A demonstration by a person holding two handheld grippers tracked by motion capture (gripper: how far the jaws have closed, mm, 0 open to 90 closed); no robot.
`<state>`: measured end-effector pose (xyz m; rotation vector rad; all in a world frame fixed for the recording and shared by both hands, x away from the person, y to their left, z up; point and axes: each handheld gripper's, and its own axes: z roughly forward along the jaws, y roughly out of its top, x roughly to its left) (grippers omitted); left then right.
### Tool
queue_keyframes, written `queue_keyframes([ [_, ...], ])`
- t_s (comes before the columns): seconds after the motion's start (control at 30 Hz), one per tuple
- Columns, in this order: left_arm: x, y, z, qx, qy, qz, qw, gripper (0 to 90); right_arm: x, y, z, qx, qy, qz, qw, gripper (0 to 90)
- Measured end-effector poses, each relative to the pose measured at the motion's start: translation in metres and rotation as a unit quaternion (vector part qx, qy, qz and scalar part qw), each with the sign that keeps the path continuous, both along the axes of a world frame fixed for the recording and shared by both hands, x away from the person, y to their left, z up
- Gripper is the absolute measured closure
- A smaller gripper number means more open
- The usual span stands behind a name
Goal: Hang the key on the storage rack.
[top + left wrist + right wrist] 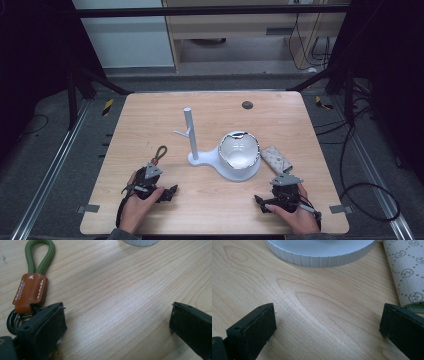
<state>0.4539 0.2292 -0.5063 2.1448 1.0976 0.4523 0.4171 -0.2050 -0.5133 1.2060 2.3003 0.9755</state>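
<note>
Left tongs released | key strap, tab lettering unreadable | right tongs released | monogram pouch

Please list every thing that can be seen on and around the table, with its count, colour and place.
table: 1, light wood, centre of the high view.
stand: 1, white, upright post with a side peg, on a base at mid table.
bowl: 1, white, on the right part of the stand's base.
key strap: 1, green cord loop with brown leather tab and dark ring, beside the left gripper's left jaw.
pouch: 1, pale patterned fabric, right of the bowl.
round plug: 1, dark, far side of the table.
cables: several, black, floor at right.
left gripper: 1, black, open, near left edge.
right gripper: 1, black, open, near right edge.
hands: 2, one on each gripper.
</note>
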Motion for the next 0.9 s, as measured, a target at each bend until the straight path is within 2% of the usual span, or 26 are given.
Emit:
queue_keyframes([
  [0.07, -0.003, 0.001, 0.004, -0.019, -0.009, -0.003, 0.9998, 6.8, 0.000, 0.000, 0.000, 0.000, 0.000, 0.000, 1.0000, 0.5],
  [0.13, -0.008, 0.000, 0.011, -0.010, -0.021, 0.000, 0.9997, 5.8, 0.000, 0.000, 0.000, 0.000, 0.000, 0.000, 1.0000, 0.5],
  [0.2, -0.012, 0.000, 0.020, -0.004, -0.020, -0.007, 0.9998, 5.8, 0.000, 0.000, 0.000, 0.000, 0.000, 0.002, 1.0000, 0.5],
  [0.27, -0.014, 0.003, 0.031, -0.001, -0.019, -0.003, 0.9998, 5.9, 0.000, 0.000, 0.000, 0.001, -0.001, 0.003, 1.0000, 0.5],
  [0.33, -0.013, 0.009, 0.039, -0.004, -0.009, -0.004, 0.9999, 6.0, 0.000, -0.001, 0.000, 0.000, -0.001, 0.004, 1.0000, 0.5],
  [0.4, -0.007, 0.020, 0.046, -0.015, 0.002, 0.004, 0.9999, 6.0, -0.001, -0.001, 0.000, 0.000, -0.001, 0.003, 1.0000, 0.5],
  [0.5, 0.007, 0.038, 0.058, -0.005, 0.013, 0.024, 0.9996, 6.4, -0.001, -0.001, 0.000, 0.000, -0.001, 0.003, 1.0000, 0.5],
  [0.6, 0.021, 0.054, 0.068, -0.003, 0.027, 0.035, 0.9990, 14.9, 0.000, 0.000, 0.000, 0.000, -0.001, 0.003, 1.0000, 0.5],
  [0.67, 0.030, 0.059, 0.073, 0.004, 0.037, 0.034, 0.9987, 24.6, 0.000, -0.001, 0.000, 0.000, -0.001, 0.003, 1.0000, 0.5],
  [0.7, 0.030, 0.059, 0.073, 0.004, 0.037, 0.034, 0.9987, 25.9, 0.000, -0.001, 0.000, 0.000, -0.001, 0.003, 1.0000, 0.5],
  [0.73, 0.040, 0.059, 0.073, 0.016, 0.044, 0.033, 0.9984, 30.7, 0.000, 0.000, 0.000, 0.000, -0.001, 0.003, 1.0000, 0.5],
  [0.83, 0.055, 0.057, 0.067, 0.021, 0.071, 0.024, 0.9970, 37.0, 0.000, 0.000, 0.000, 0.000, -0.001, 0.002, 1.0000, 0.5],
  [0.9, 0.064, 0.055, 0.062, 0.033, 0.089, 0.021, 0.9953, 41.8, 0.000, 0.000, 0.000, 0.000, -0.001, 0.002, 1.0000, 0.5],
])
